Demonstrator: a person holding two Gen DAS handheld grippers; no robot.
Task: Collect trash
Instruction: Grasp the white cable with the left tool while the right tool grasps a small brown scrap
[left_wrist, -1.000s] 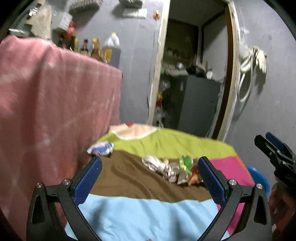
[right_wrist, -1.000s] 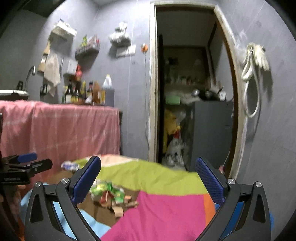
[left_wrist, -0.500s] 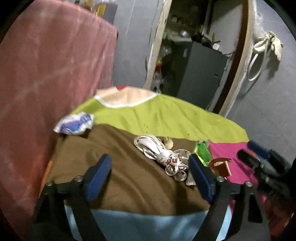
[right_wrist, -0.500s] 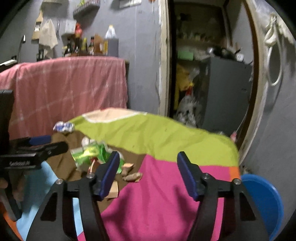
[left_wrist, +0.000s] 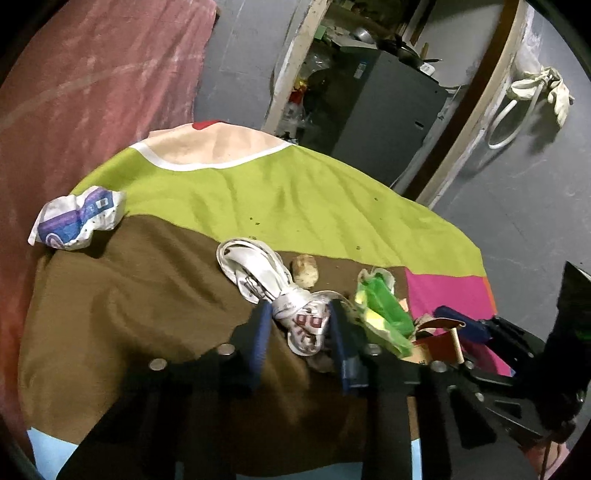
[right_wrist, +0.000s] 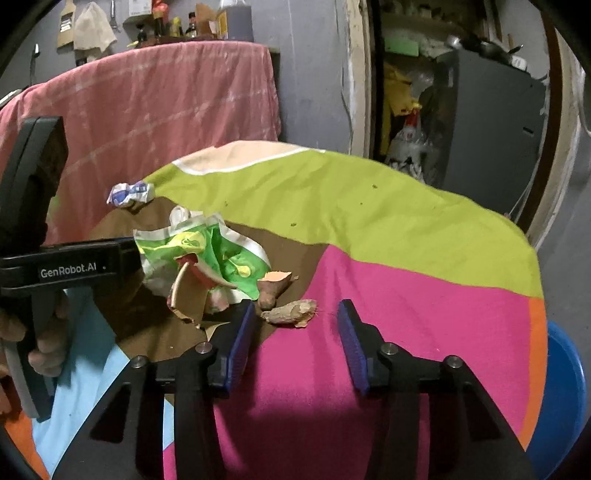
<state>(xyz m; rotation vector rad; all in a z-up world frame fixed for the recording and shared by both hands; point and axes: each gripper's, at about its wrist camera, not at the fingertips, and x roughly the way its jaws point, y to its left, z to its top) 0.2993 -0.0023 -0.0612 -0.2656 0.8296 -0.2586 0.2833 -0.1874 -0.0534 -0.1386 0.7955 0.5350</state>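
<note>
A white knotted plastic bag (left_wrist: 306, 321) lies on the brown part of the colourful tablecloth (left_wrist: 258, 195). My left gripper (left_wrist: 300, 308) is closing on its knotted end, with both pads against the bag's sides. To its right lie a green wrapper (left_wrist: 384, 310), a small brown lump (left_wrist: 304, 271) and a brown card scrap (left_wrist: 441, 339). In the right wrist view my right gripper (right_wrist: 295, 306) is closing, still apart, with a brown peel (right_wrist: 291, 312) just beyond its tips. The green wrapper (right_wrist: 210, 251) and an orange peel (right_wrist: 275, 282) lie to the left.
A crumpled white and blue wrapper (left_wrist: 79, 219) sits at the table's far left edge. A pink cloth-covered counter (right_wrist: 147, 110) stands behind the table. A blue basin (right_wrist: 565, 387) is on the floor at the right. A hand (right_wrist: 44, 332) holds the left gripper's body.
Both grippers have tilted down and come in low over the table while their jaws narrowed. The left now has the white bag between its pads; the right has come up to the brown peel.
</note>
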